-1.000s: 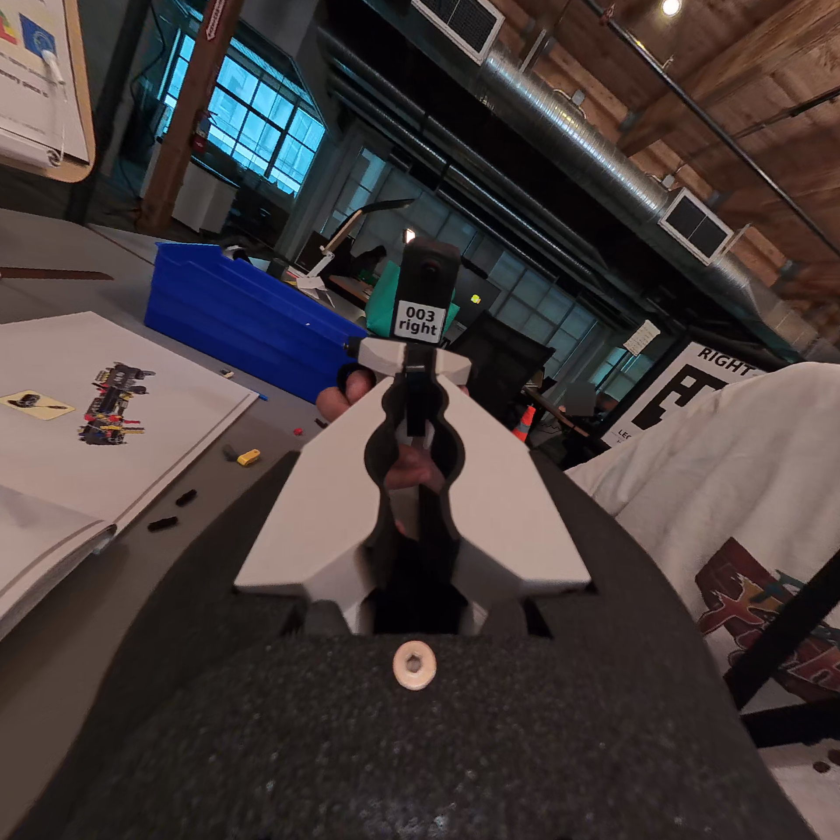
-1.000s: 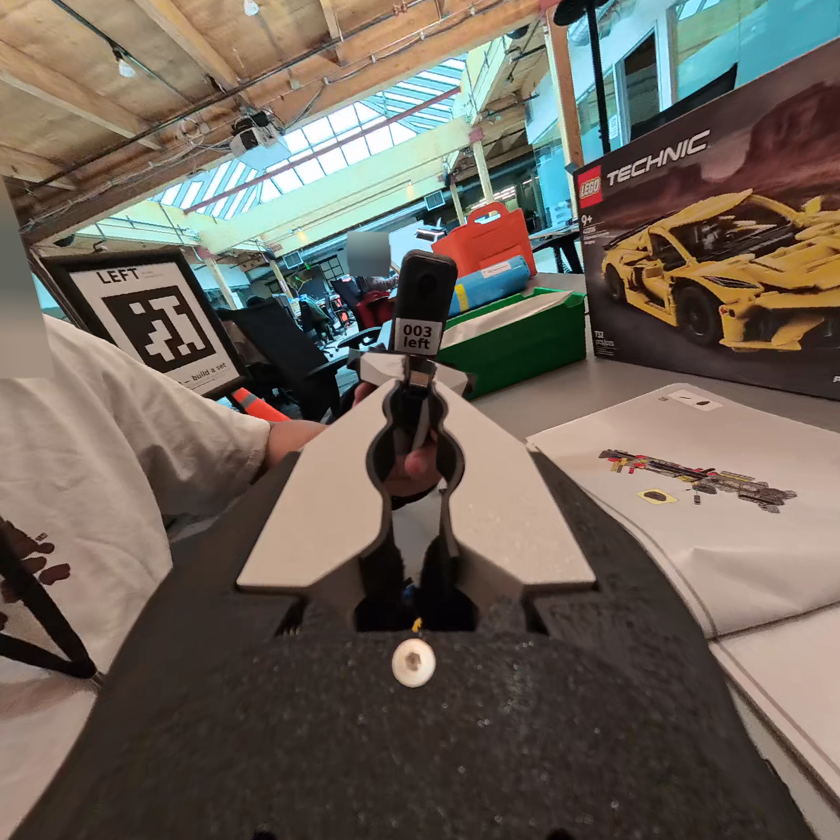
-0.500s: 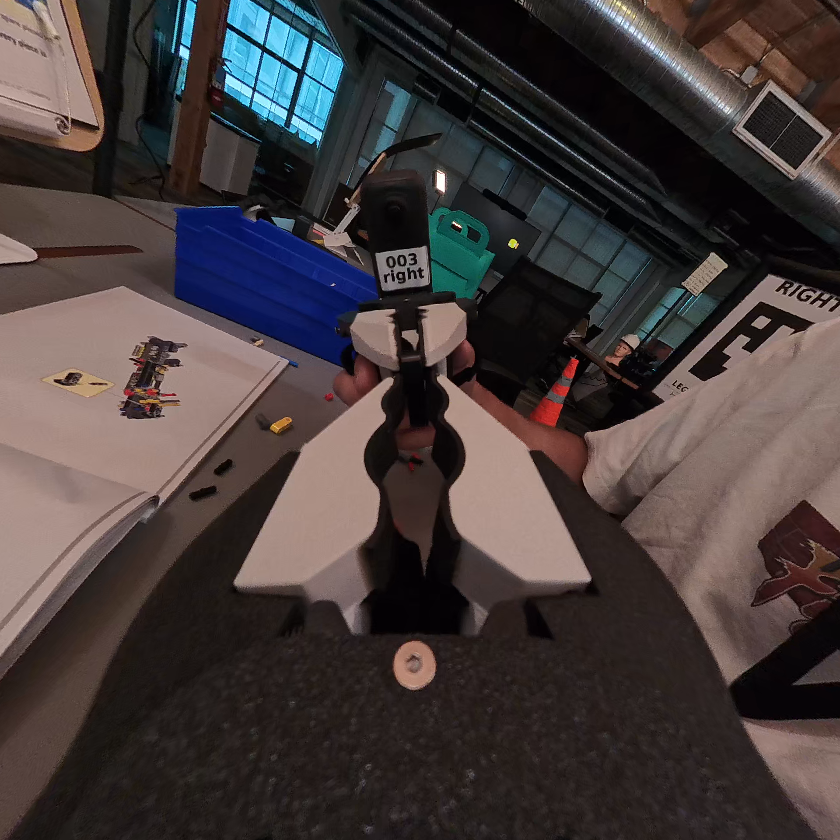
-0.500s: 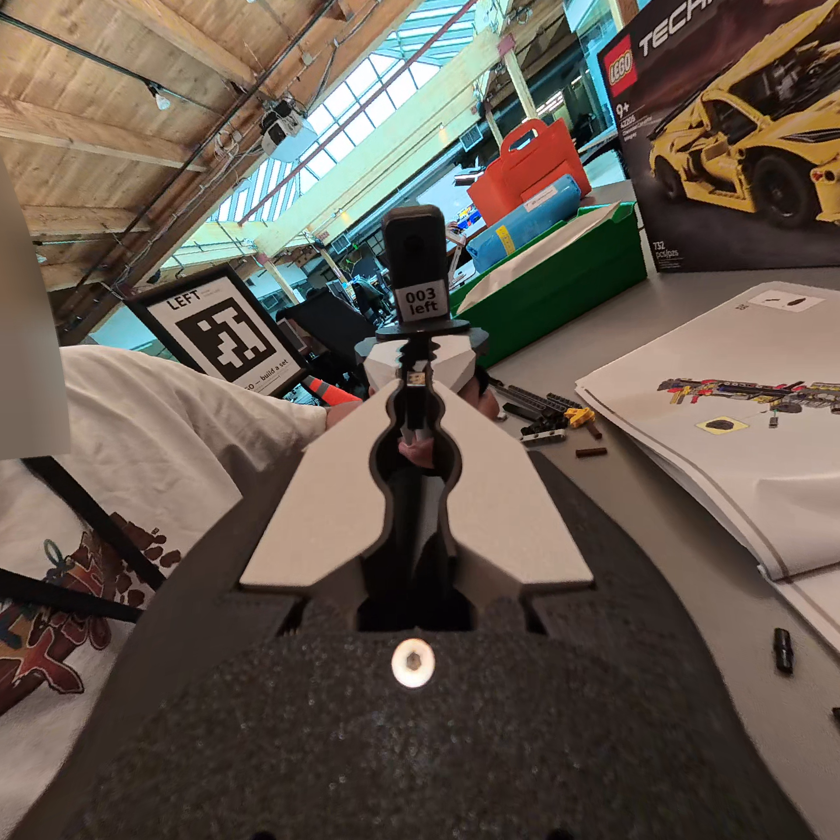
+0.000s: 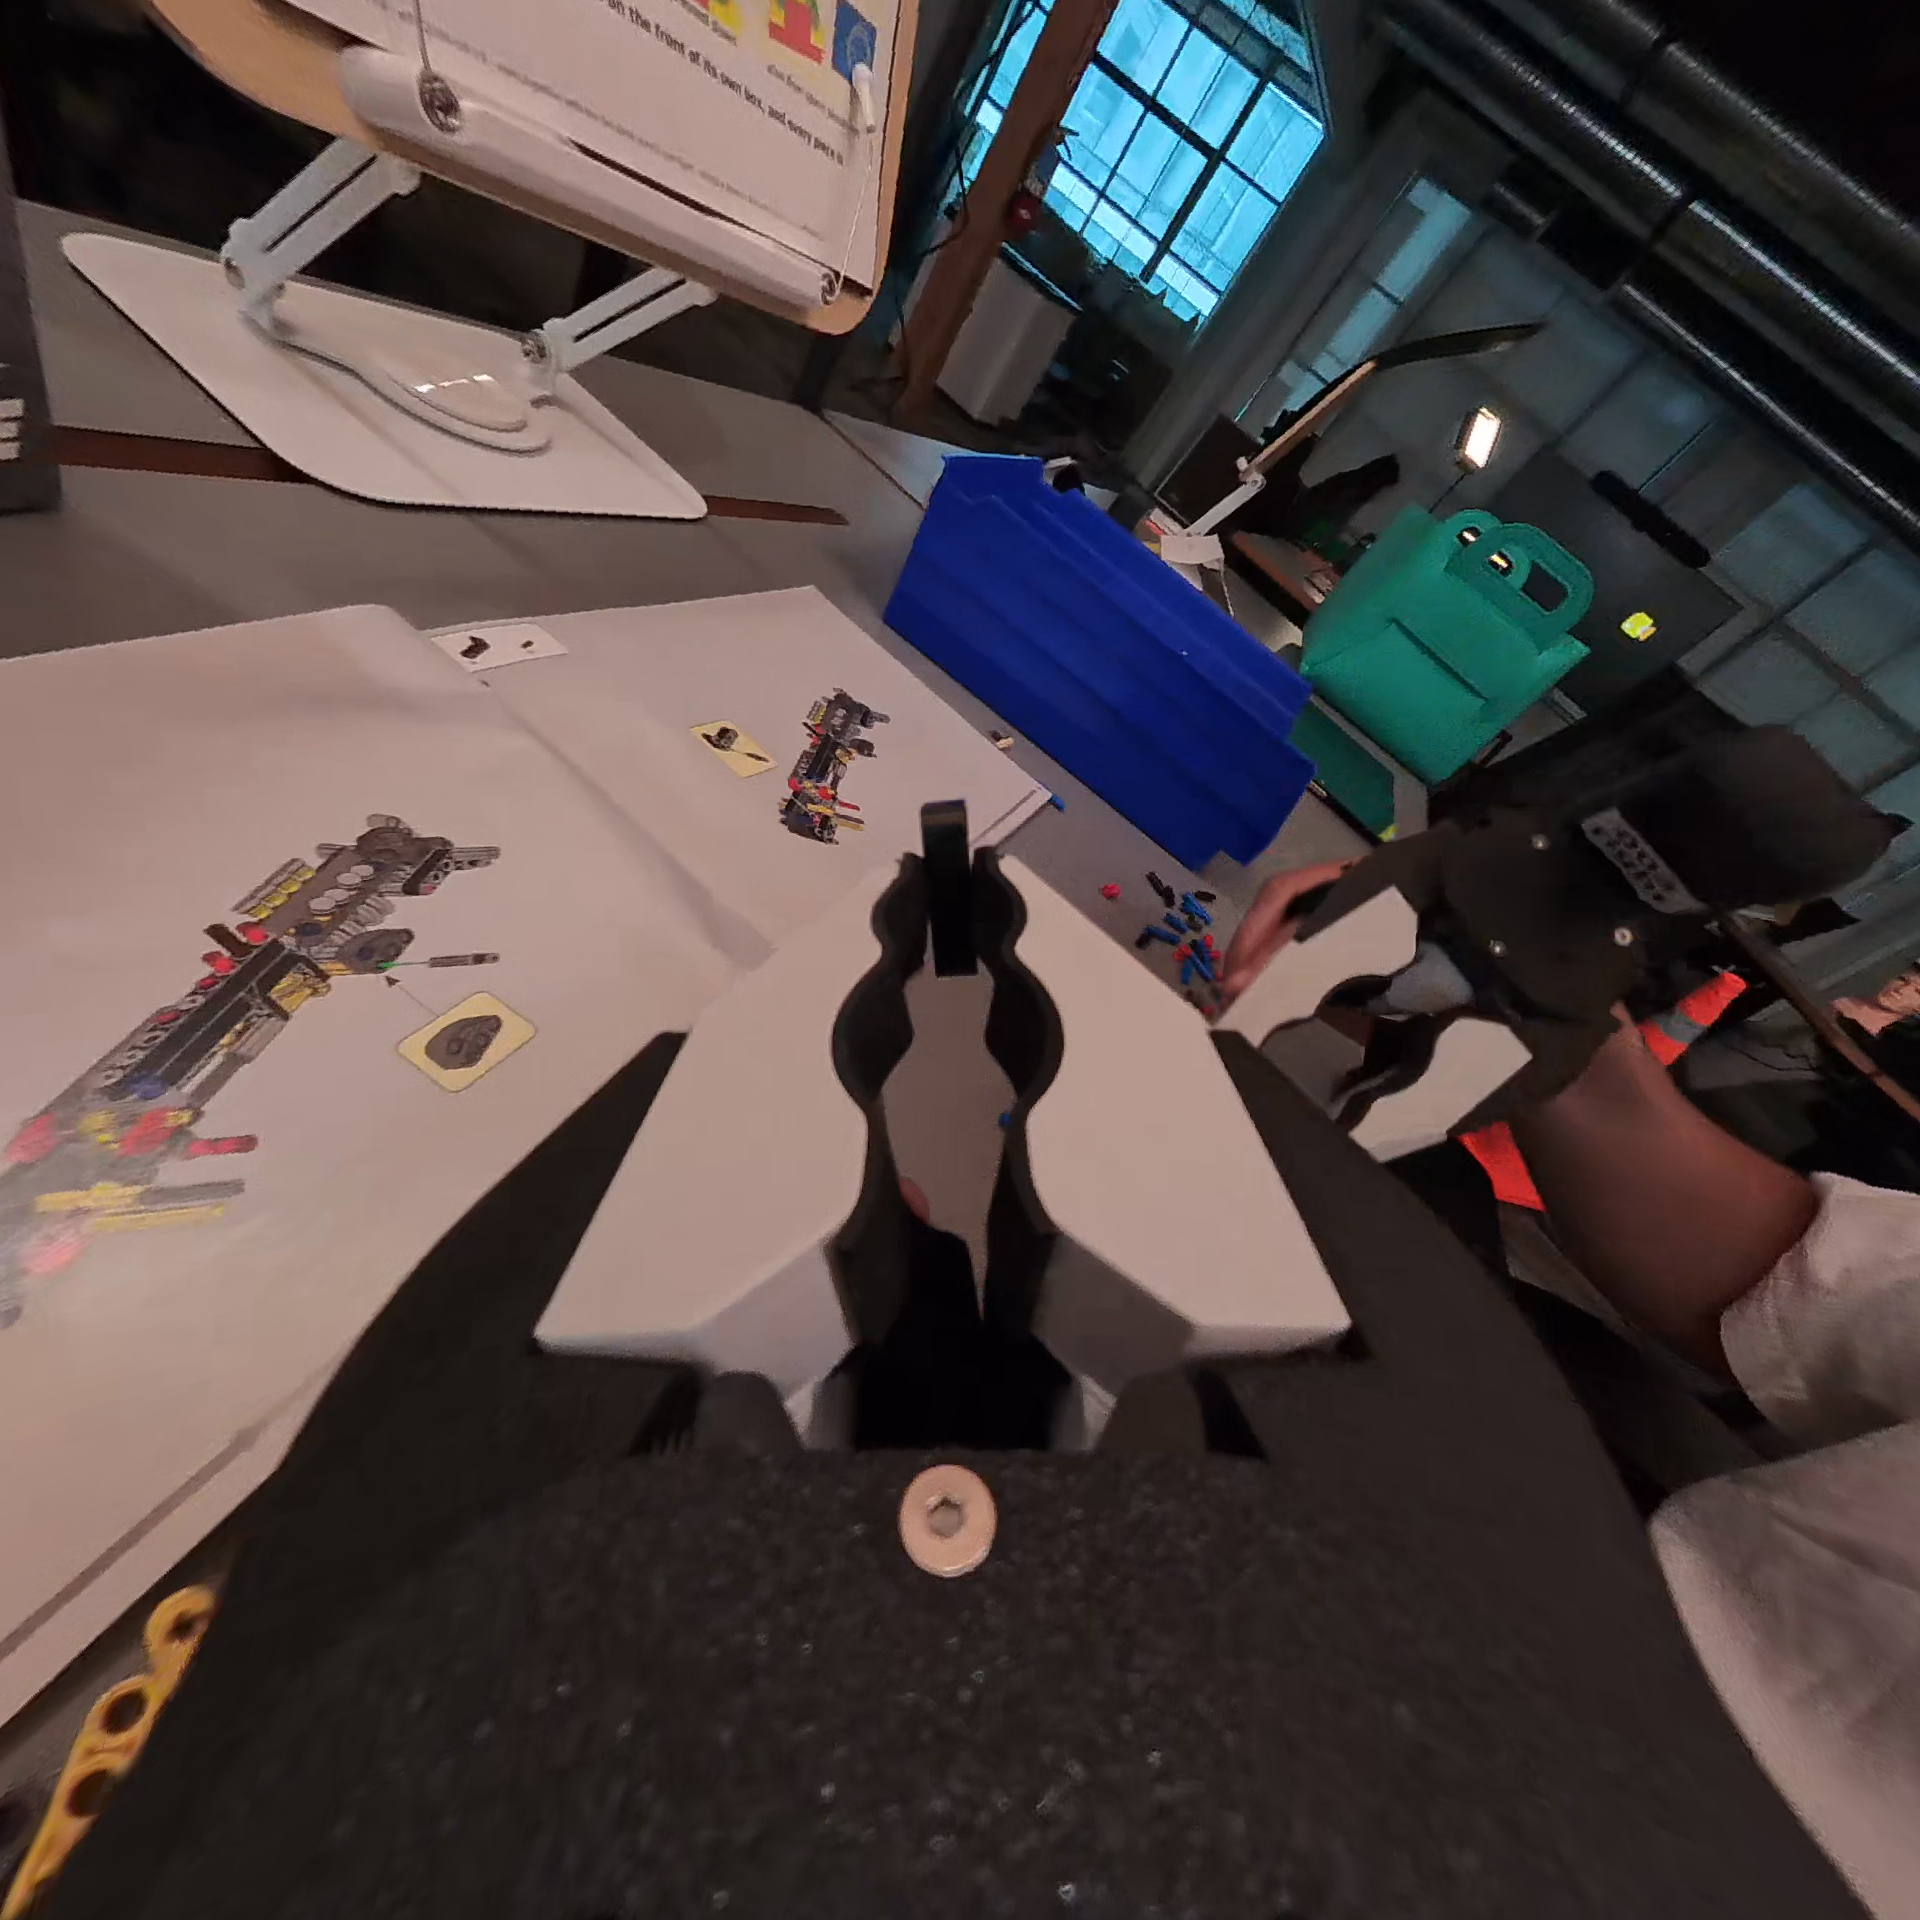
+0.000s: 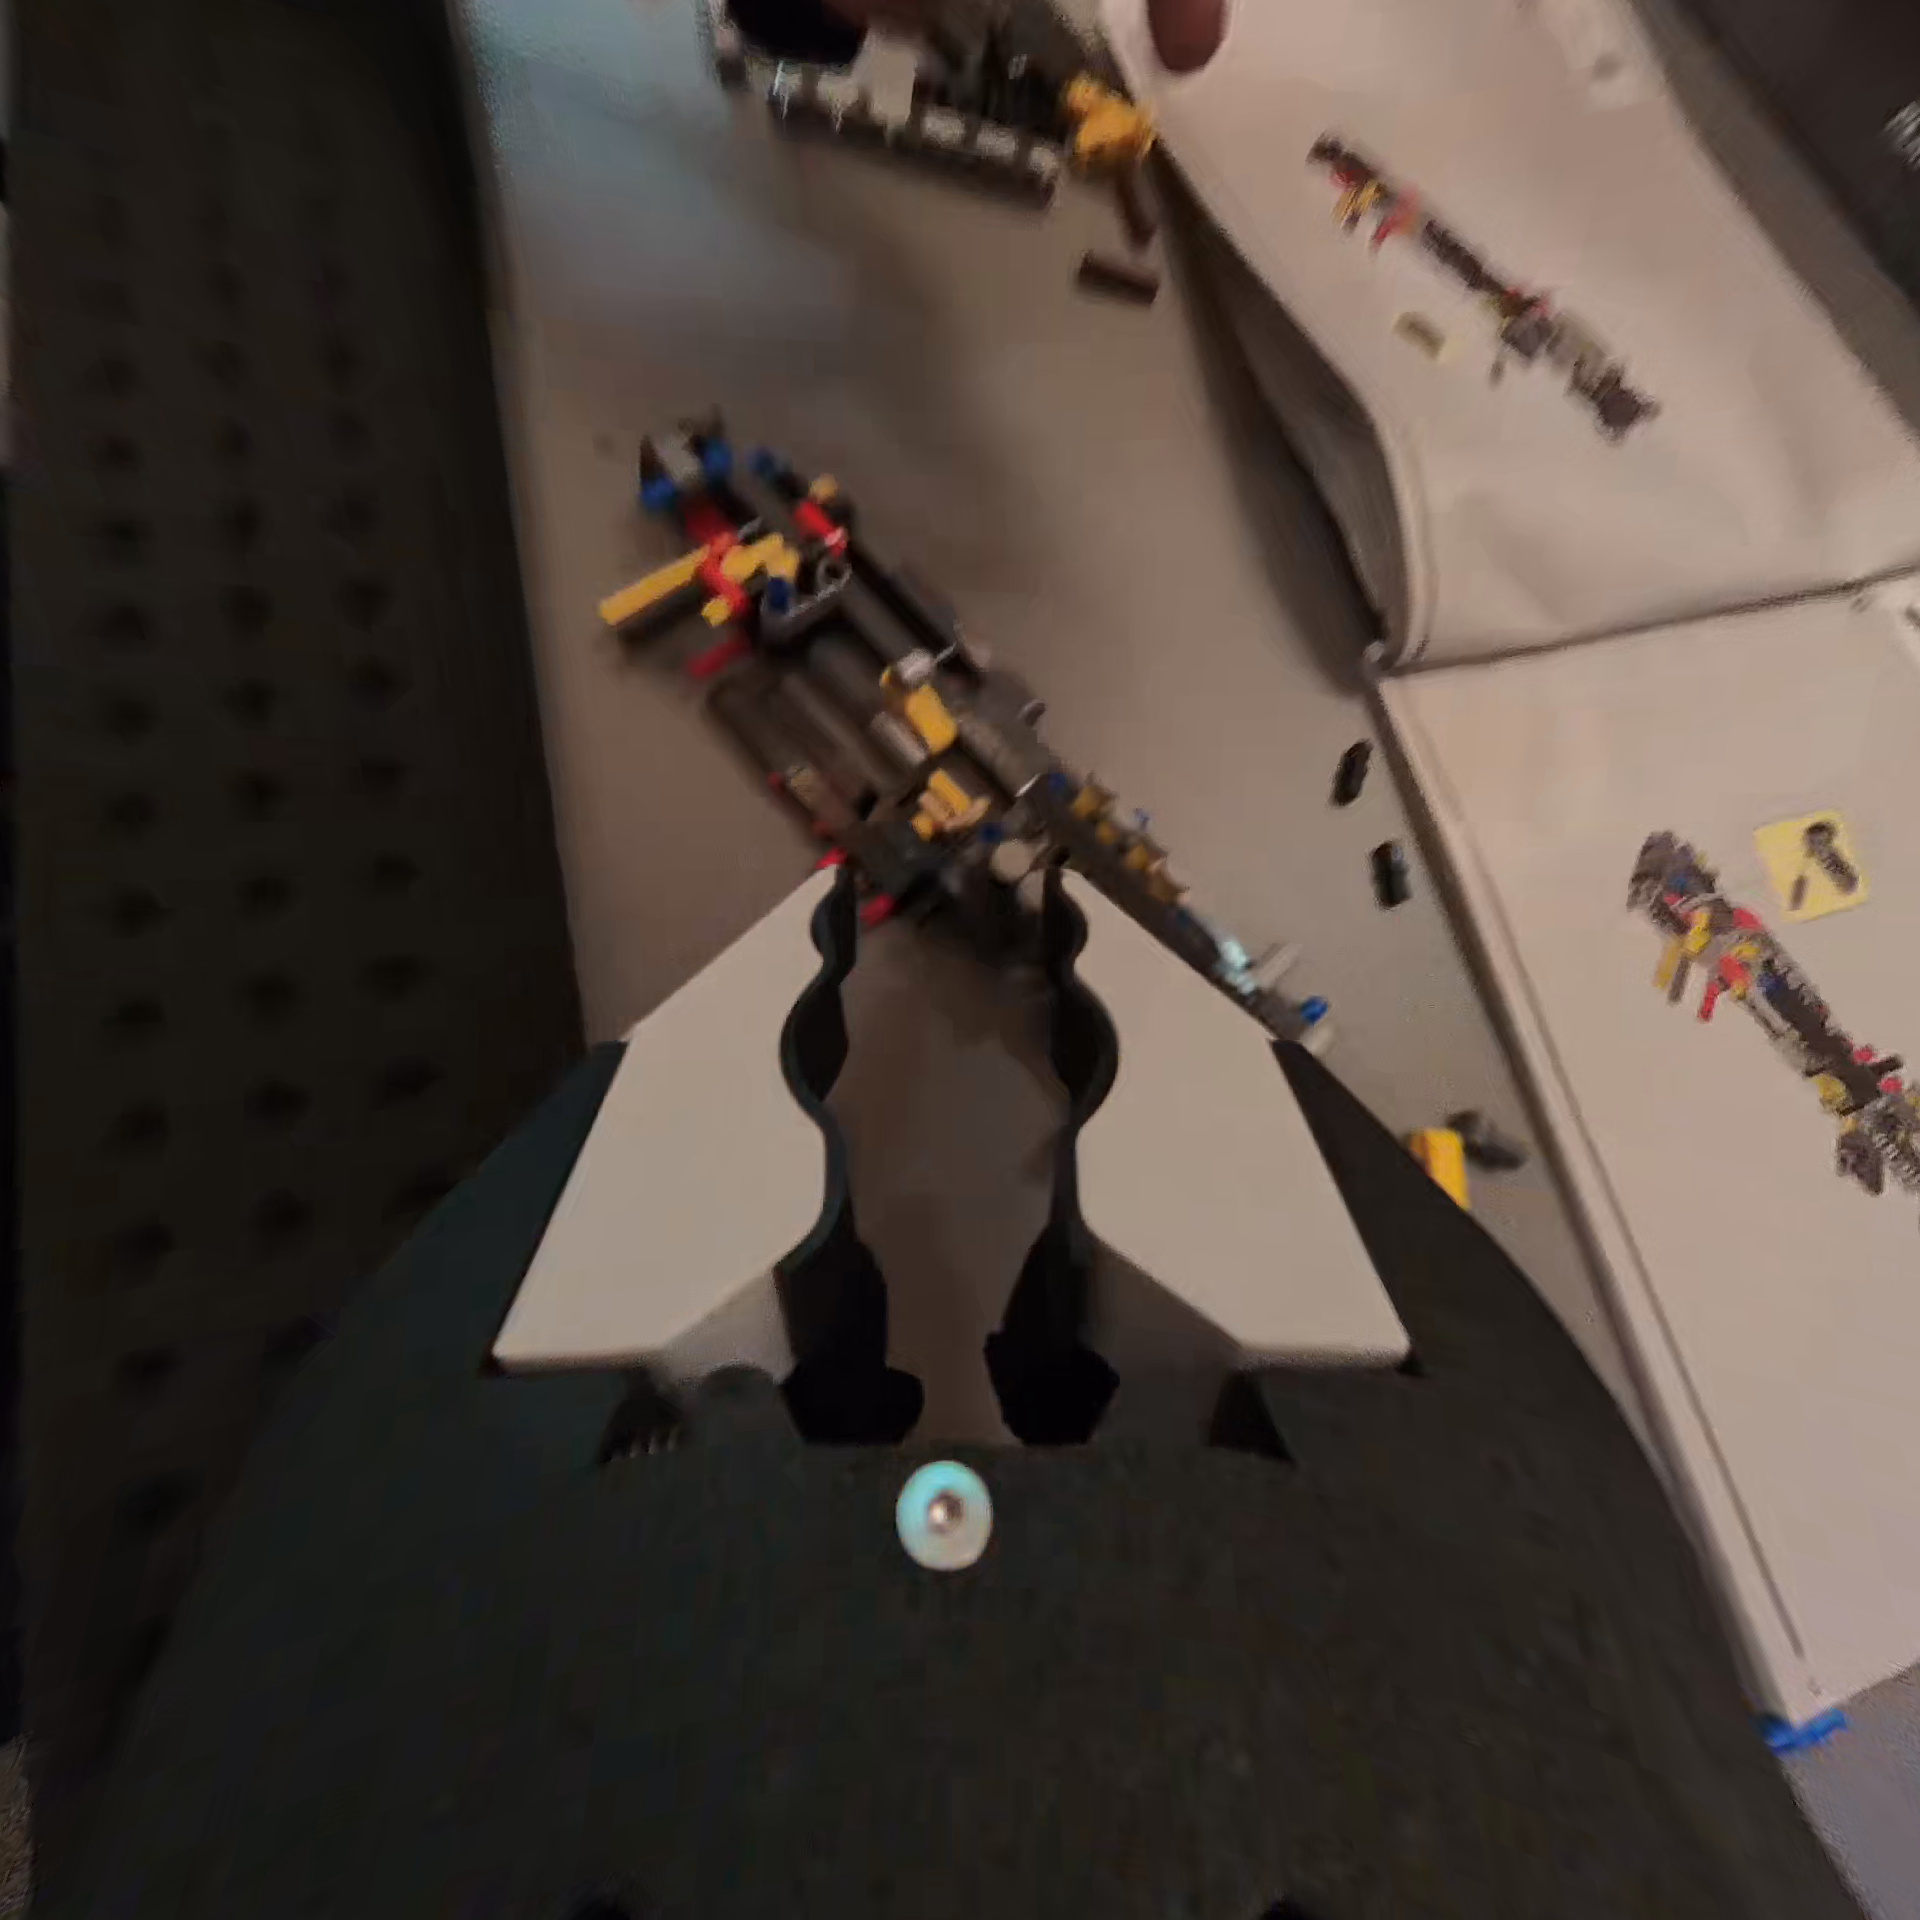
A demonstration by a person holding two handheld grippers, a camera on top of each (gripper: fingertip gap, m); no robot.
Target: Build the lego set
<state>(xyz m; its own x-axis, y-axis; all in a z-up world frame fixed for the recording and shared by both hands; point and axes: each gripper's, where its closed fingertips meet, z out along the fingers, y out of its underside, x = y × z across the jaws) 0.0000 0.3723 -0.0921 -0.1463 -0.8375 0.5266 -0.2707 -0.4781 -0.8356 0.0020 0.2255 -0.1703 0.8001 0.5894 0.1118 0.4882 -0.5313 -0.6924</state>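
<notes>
Your left gripper (image 5: 948, 894) pinches a small black piece (image 5: 948, 902) above the open manual (image 5: 312, 790); your right gripper (image 6: 951, 899), fingers spread, hovers over the blurred model (image 6: 873, 727) on the tabletop (image 6: 644, 312).

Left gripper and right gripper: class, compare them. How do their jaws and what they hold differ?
The left gripper has its jaws closed on a small black piece; the right gripper has its jaws apart and holds nothing. The left gripper points over the open instruction booklet; the right gripper points down at the partly built lego assembly. Both have pale fingers with black wavy pads.
</notes>
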